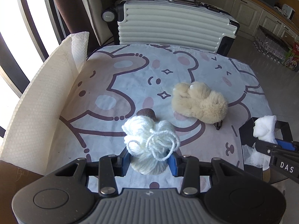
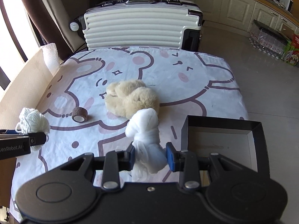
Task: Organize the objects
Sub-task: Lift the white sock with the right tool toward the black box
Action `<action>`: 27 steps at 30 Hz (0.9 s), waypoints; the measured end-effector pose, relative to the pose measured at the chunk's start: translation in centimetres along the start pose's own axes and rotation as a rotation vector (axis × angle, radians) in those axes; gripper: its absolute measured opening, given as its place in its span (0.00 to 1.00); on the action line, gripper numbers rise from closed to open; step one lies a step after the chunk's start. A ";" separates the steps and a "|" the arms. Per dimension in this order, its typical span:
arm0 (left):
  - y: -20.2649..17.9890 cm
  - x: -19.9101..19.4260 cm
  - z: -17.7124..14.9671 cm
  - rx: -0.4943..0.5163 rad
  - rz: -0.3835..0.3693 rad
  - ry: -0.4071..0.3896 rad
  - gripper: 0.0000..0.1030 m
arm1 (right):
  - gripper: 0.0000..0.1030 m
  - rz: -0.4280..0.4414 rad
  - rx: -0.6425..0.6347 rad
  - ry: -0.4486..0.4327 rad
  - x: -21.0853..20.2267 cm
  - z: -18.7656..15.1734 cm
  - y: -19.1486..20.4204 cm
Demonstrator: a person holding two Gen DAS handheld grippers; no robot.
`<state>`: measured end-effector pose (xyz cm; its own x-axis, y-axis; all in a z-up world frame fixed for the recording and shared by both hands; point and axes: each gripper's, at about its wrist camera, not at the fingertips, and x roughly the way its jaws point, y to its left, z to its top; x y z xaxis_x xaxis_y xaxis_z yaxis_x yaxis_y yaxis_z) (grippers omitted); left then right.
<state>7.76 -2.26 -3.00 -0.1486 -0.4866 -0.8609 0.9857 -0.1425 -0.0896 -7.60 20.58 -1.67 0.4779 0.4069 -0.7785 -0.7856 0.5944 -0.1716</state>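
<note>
Left hand-held gripper [image 1: 149, 161] clamped on white yarn ball [image 1: 151, 143], held just above tabletop [image 1: 104, 85] nr brown tape roll [image 2: 80, 114]. Right hand-held gripper [image 2: 150, 154] clamped on white gauze bundle [image 2: 146, 130], beside black box [image 2: 222, 136]; plush toy [image 2: 130, 99] lies mid-tabletop.

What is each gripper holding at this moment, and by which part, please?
Left gripper: white yarn ball, pinched across its near end. Right gripper: white gauze bundle, pinched around its lower middle.

Sunlit window [image 1: 11, 37] with dark curtain [image 2: 28, 5] at left, cream cabinets [image 2: 233, 1] and pale tiled floor [image 2: 261, 85] at right.
</note>
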 end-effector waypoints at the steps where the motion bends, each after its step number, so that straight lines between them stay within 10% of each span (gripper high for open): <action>1: 0.0 0.0 -0.1 0.002 0.005 0.000 0.42 | 0.34 -0.003 0.000 -0.004 -0.1 0.0 0.0; 27: -0.2 1.6 -0.3 -0.007 -0.006 0.024 0.43 | 0.34 -0.026 -0.011 -0.016 0.1 0.0 -1.2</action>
<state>7.40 -2.71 -4.49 -0.1525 -0.4654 -0.8719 0.9854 -0.1394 -0.0979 -6.59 19.93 -1.50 0.5044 0.4025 -0.7639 -0.7771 0.5973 -0.1984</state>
